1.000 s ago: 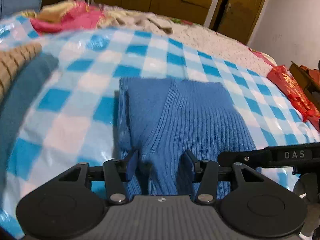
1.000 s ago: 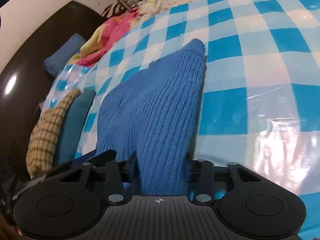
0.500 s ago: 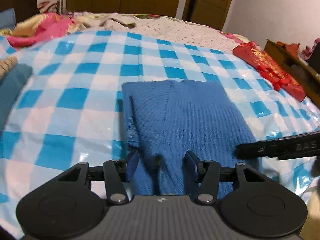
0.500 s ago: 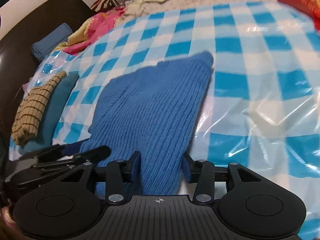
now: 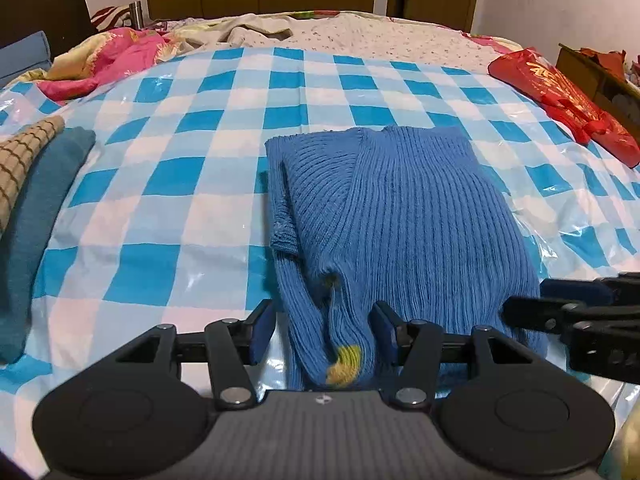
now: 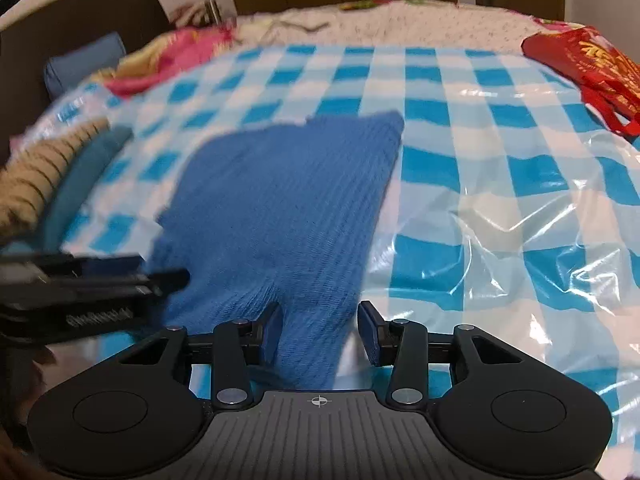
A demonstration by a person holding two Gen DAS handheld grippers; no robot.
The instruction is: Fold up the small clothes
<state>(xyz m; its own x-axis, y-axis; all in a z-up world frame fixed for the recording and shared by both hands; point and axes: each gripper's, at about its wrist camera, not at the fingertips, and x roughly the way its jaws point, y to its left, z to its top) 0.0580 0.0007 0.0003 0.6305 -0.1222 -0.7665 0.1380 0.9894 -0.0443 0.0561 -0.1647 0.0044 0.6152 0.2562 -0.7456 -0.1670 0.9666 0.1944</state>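
Note:
A blue ribbed knit sweater (image 5: 400,216) lies folded on the blue-and-white checked sheet (image 5: 160,184); it also shows in the right wrist view (image 6: 280,208). My left gripper (image 5: 324,330) is open, its jaws on either side of the sweater's near left edge, where a small yellow mark shows. My right gripper (image 6: 320,332) is open with the sweater's near right corner between its jaws. Each gripper shows in the other's view: the right one (image 5: 580,316) and the left one (image 6: 92,284).
Folded teal and tan checked clothes (image 5: 28,184) lie at the left. A pink patterned quilt (image 5: 108,60) is at the back left. A red bag (image 5: 568,100) lies at the right by a wooden box (image 5: 592,68). Crinkled clear plastic (image 6: 520,220) covers the sheet.
Both grippers have opened wider and pulled back toward the near edge. The views have swung up and level, and the sweater now lies flatter on the sheet.

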